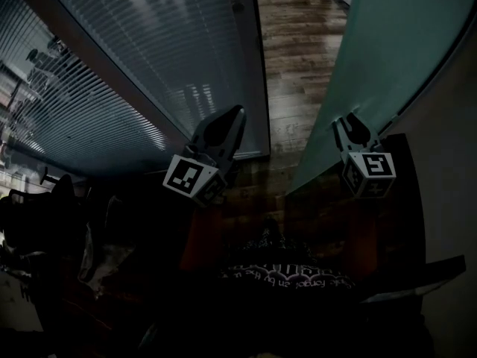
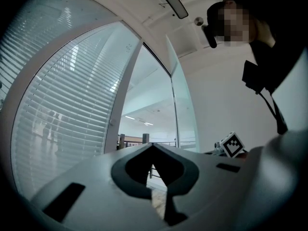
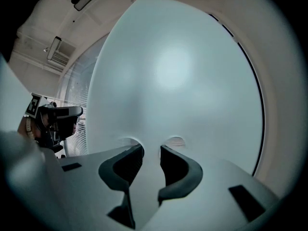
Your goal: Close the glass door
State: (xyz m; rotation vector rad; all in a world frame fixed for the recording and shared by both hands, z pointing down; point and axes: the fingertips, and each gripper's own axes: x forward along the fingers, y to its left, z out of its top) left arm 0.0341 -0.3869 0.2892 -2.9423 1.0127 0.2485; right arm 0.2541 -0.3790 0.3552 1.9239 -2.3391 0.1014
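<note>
Frosted glass fills the right of the head view: the tall pale-green frosted glass door (image 1: 387,43) stands swung open, its free edge angled away from the frame. The doorway gap runs between it and the big glass wall with slatted grey blinds (image 1: 149,51) on the left. Through that gap shows the dark wooden plank floor (image 1: 298,43), so the door is nowhere near shut.

Over to the right tool (image 3: 151,148): it is released, jaws parted, nothing between them. It is squared up to the flat face of the door, low on the panel. In its own view the tips' faint reflections sit right at the glass, so it is at the surface or just off it; I cannot tell if it truly touches.

The left tool (image 2: 153,146) is clenched on nothing, tips together. It points into the open doorway beside the blind wall, well apart from the door and taking no part.

My read is that this is the opening of the push, with the tool set against the panel and the swing not yet made. The next move calls for steady pressure on the door's face, near its free edge for leverage. The push should follow the arc toward the frame, with the tips kept from skating on the smooth glass.
</note>
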